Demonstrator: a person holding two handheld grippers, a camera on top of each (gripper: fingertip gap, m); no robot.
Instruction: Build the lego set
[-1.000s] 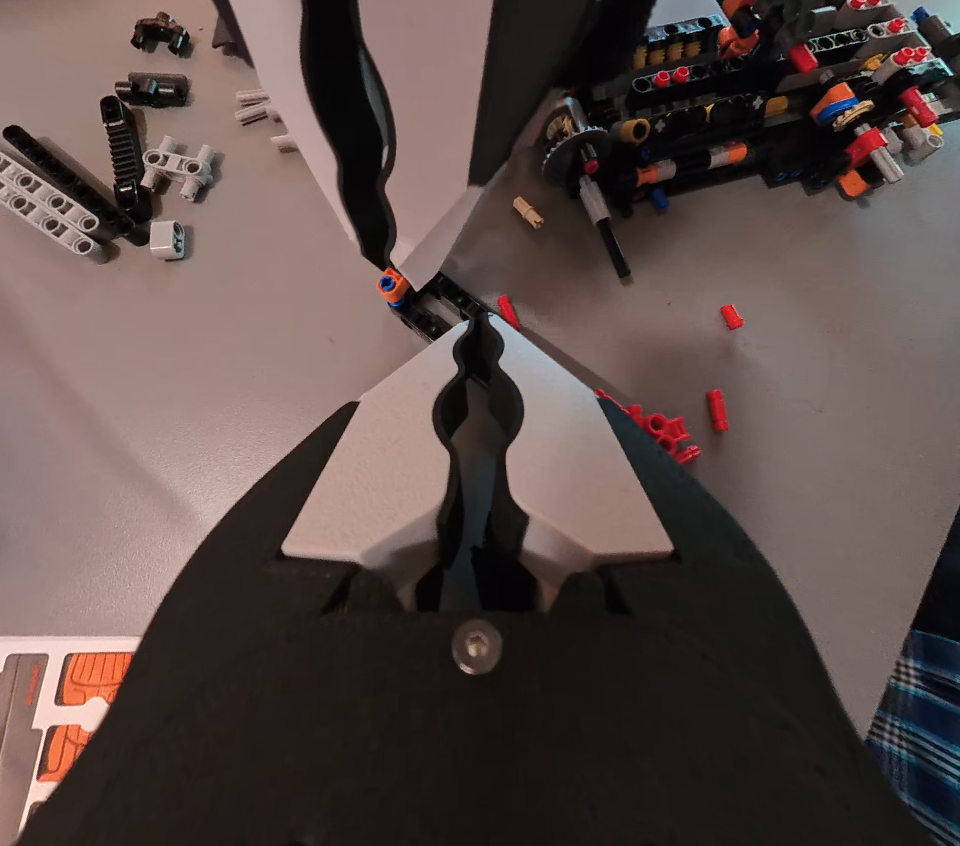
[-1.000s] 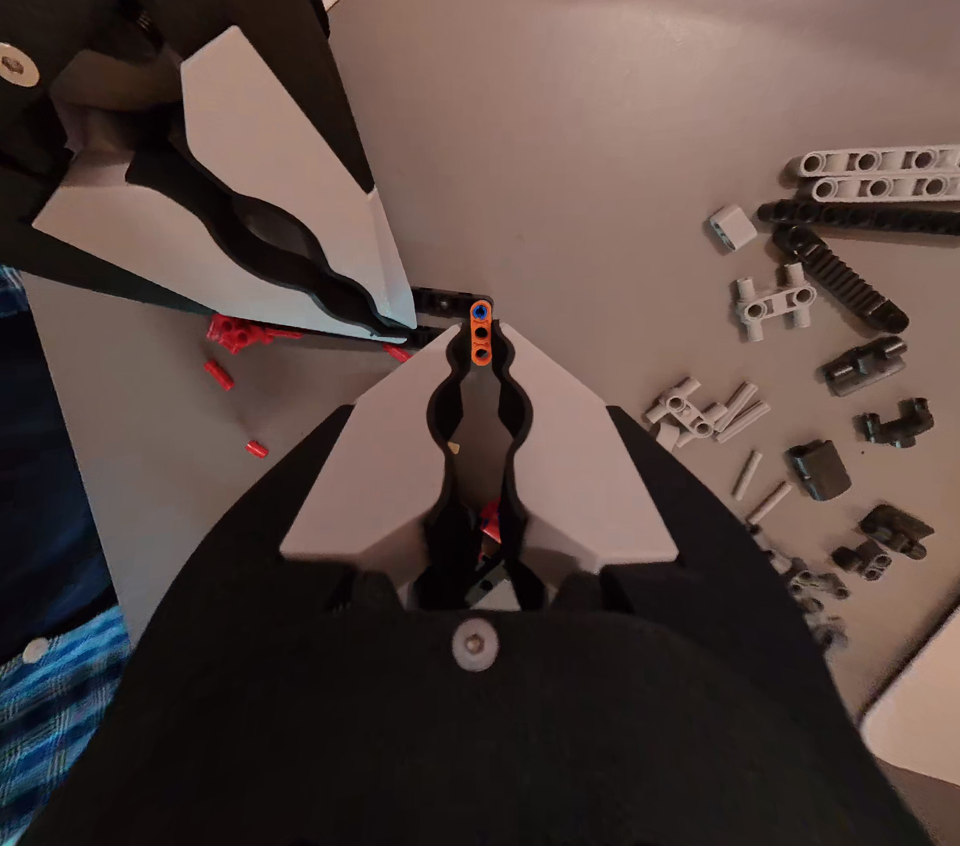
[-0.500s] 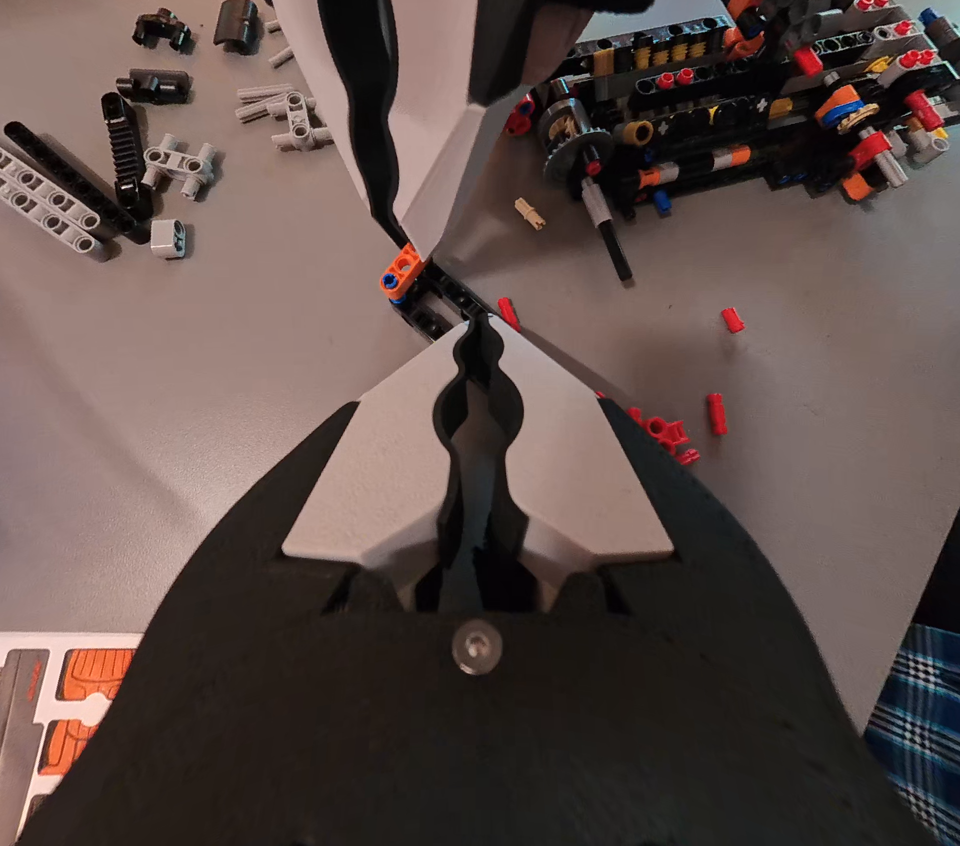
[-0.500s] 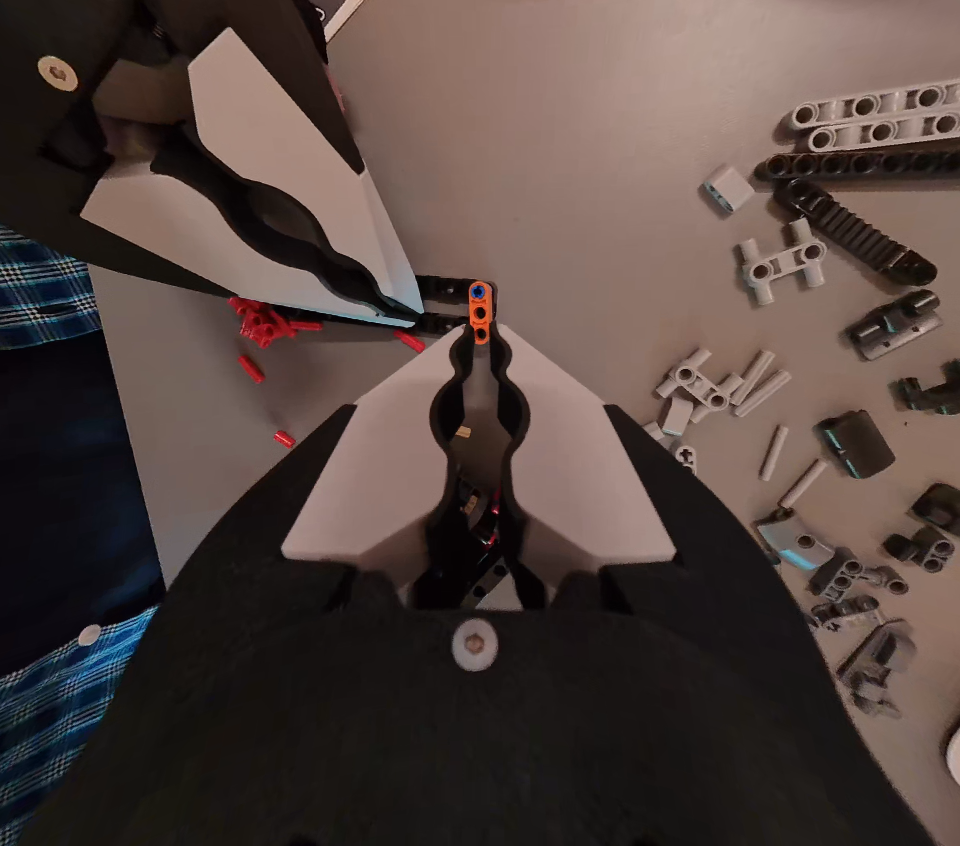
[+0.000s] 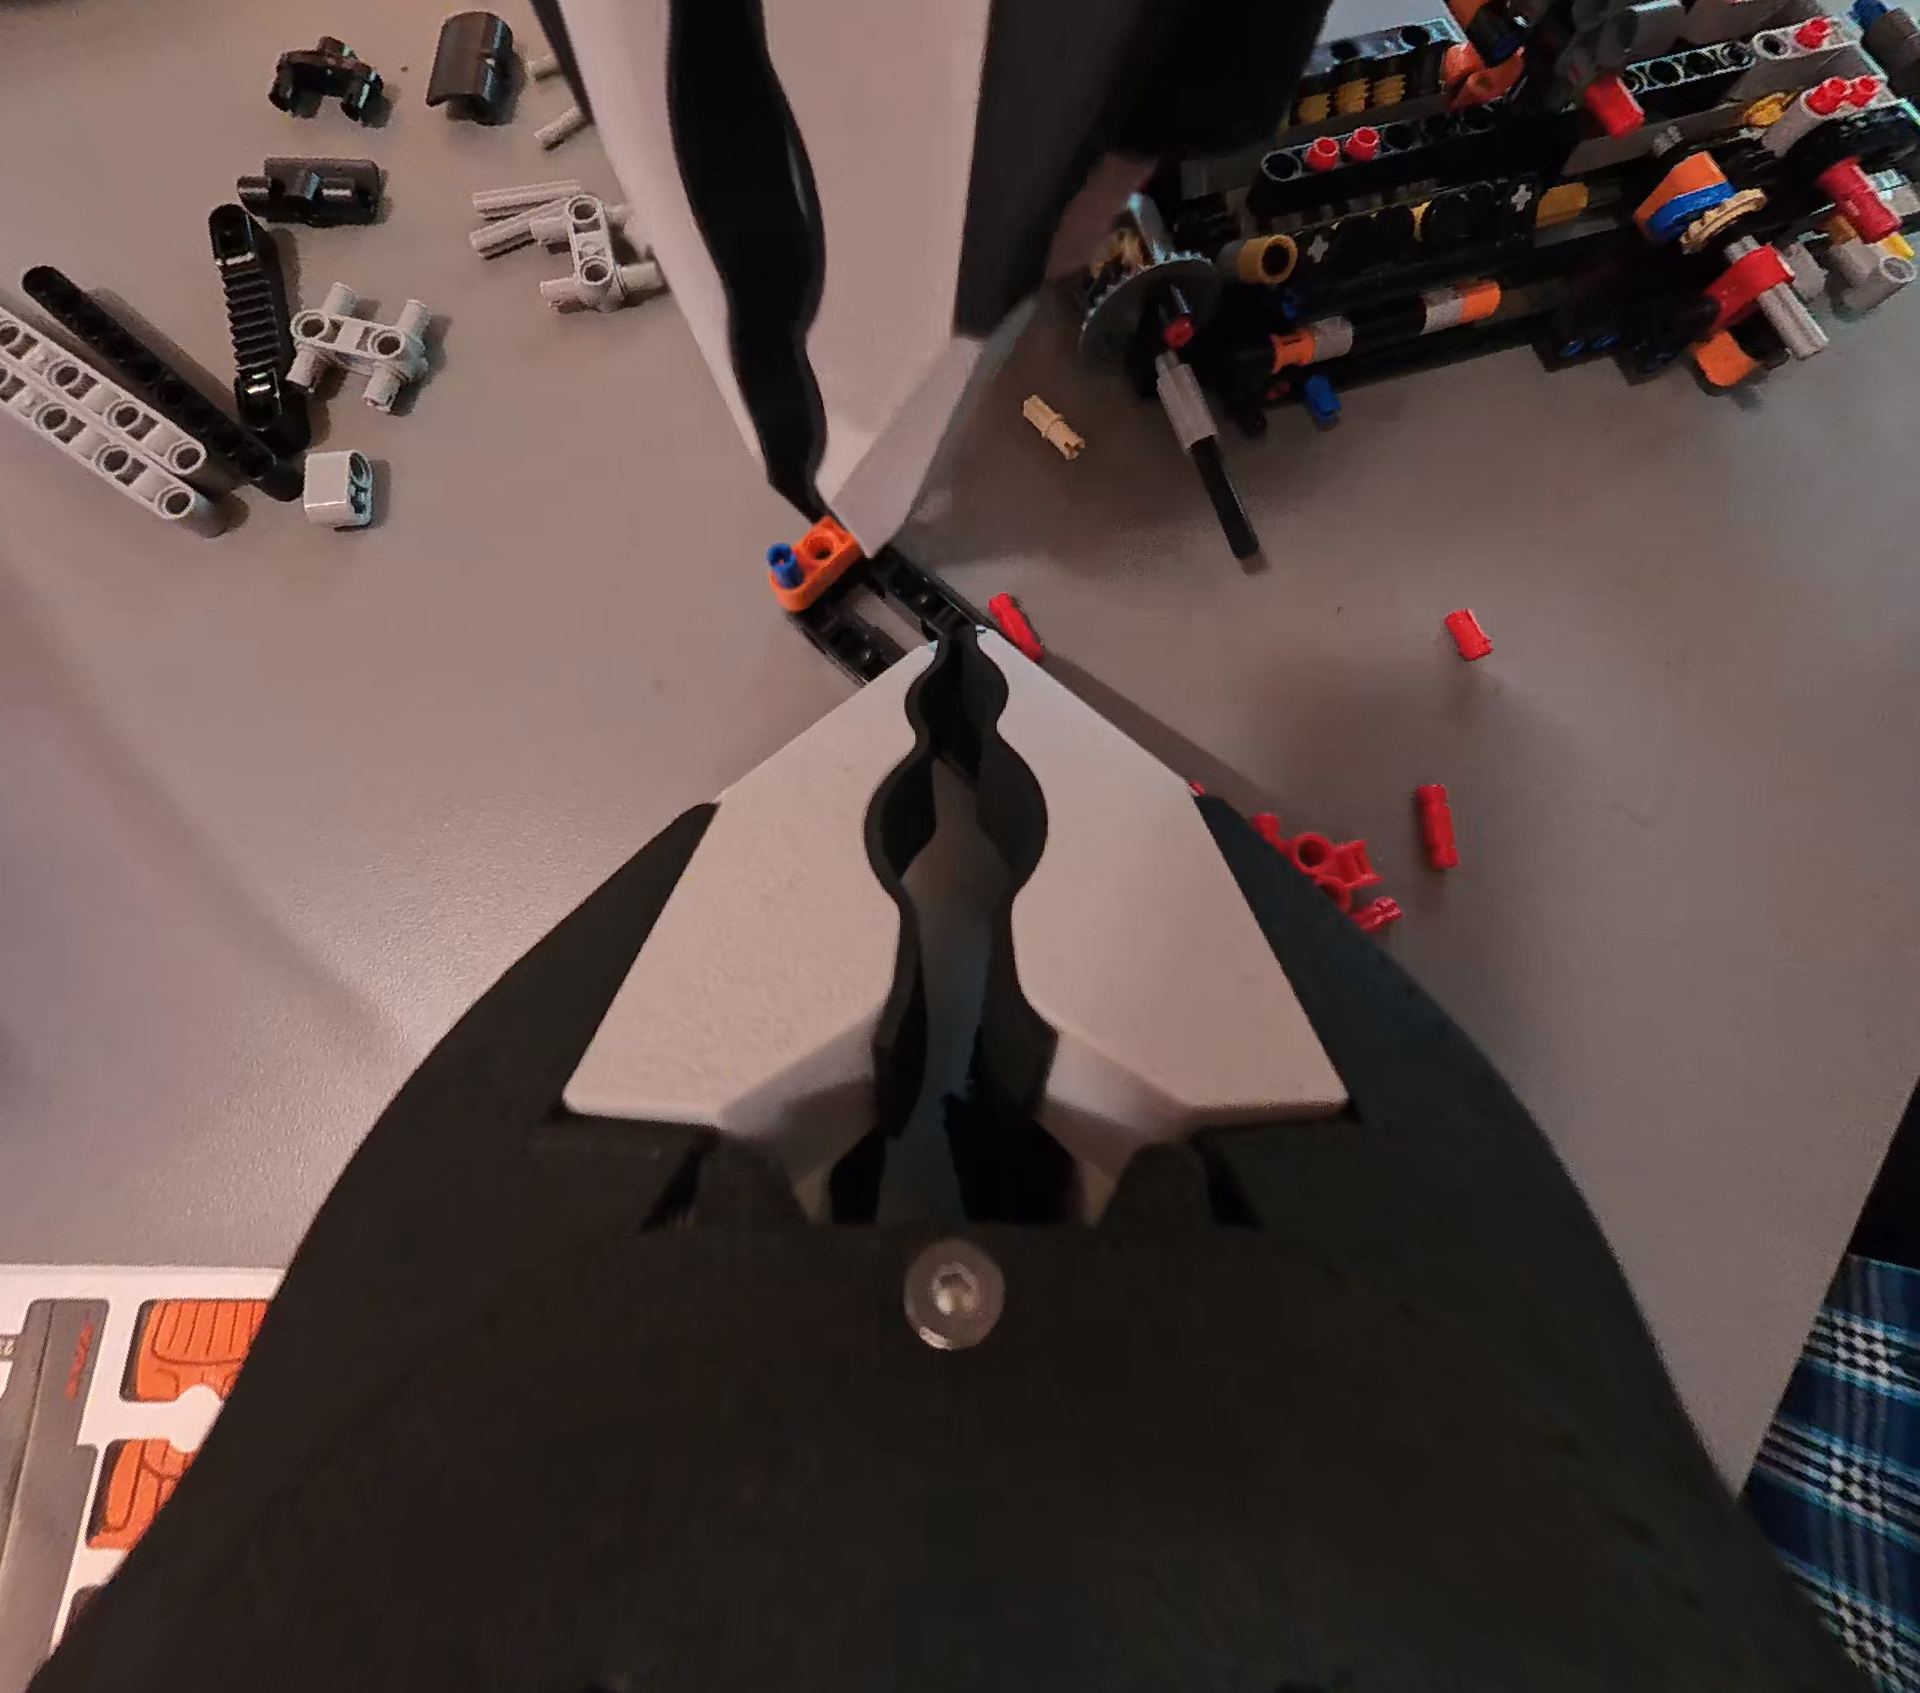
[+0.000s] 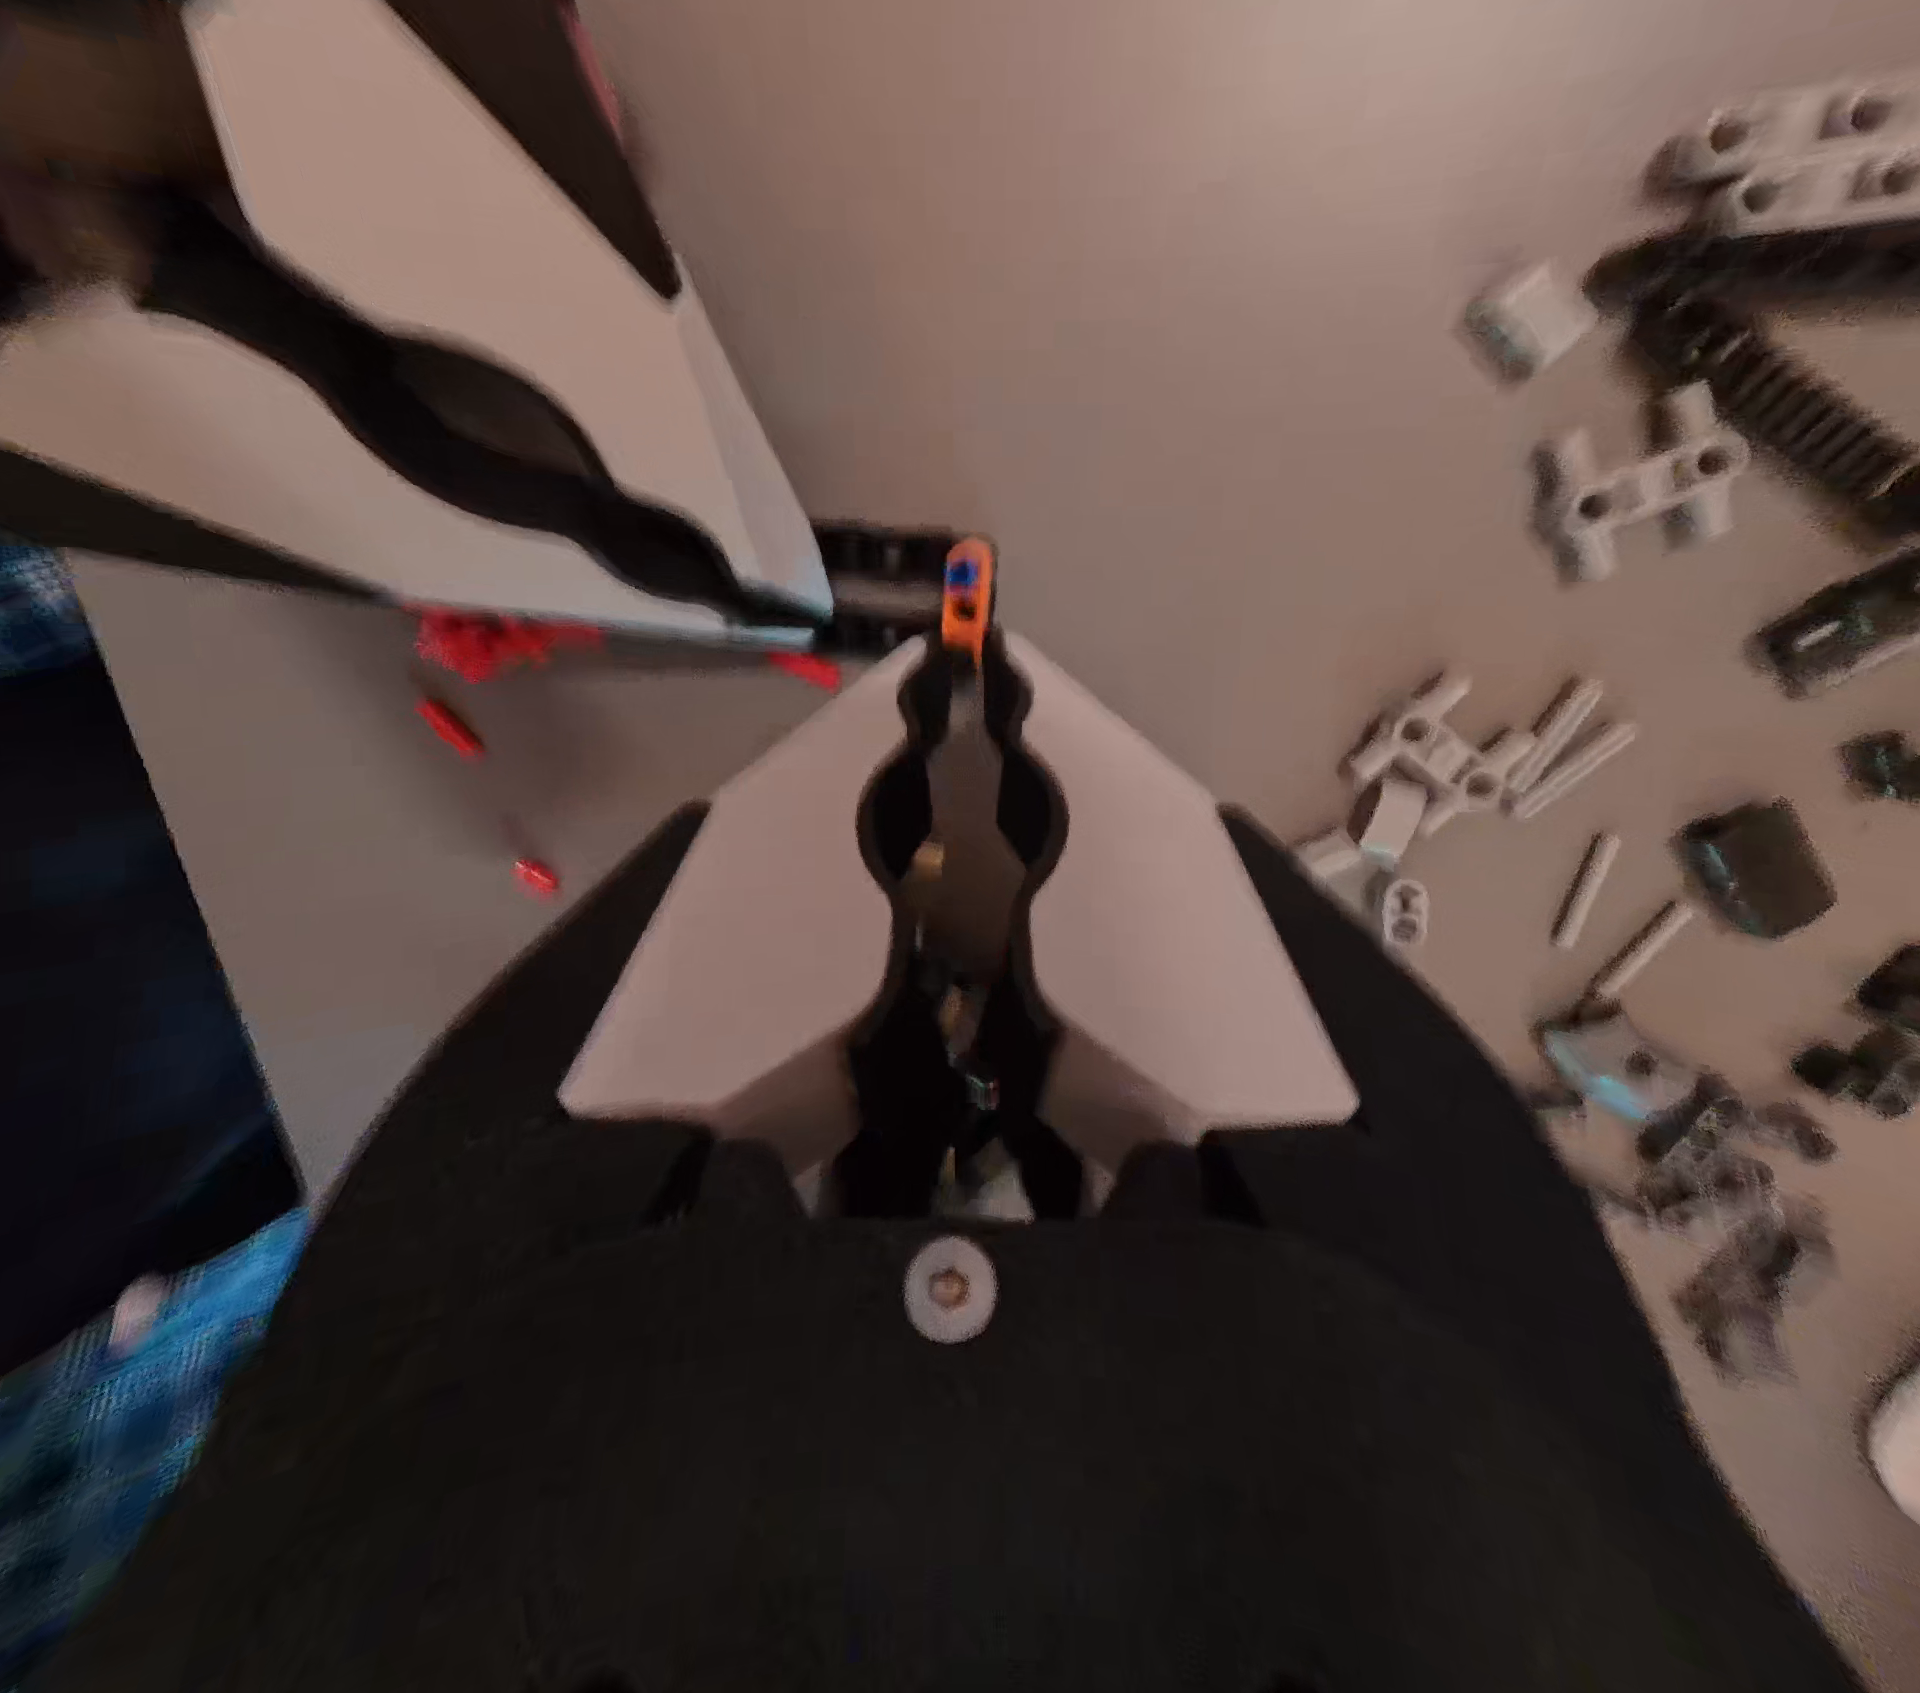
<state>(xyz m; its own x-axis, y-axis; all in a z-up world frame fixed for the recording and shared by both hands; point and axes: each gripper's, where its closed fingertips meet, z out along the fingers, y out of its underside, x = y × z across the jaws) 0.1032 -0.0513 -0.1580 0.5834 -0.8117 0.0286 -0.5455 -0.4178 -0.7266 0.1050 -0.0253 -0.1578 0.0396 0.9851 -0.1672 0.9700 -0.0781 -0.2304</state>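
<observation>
Only in left wrist view: large multicoloured part-built lego model [image 5: 1558, 189] on grey table [image 5: 416, 812], well apart from grippers. Left gripper [image 5: 951, 656] clenched on black holed beam frame [image 5: 883, 615]; right gripper [image 6: 961, 656] clenched on small orange holed lego liftarm with blue pin [image 6: 966, 599], touching frame end. Right view blurred. No legible writing.

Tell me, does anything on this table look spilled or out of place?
Nothing is broken. Small red pins lie scattered on the grey table, some apart from their pile, and one tan pin sits alone beside the half-built model.
</observation>
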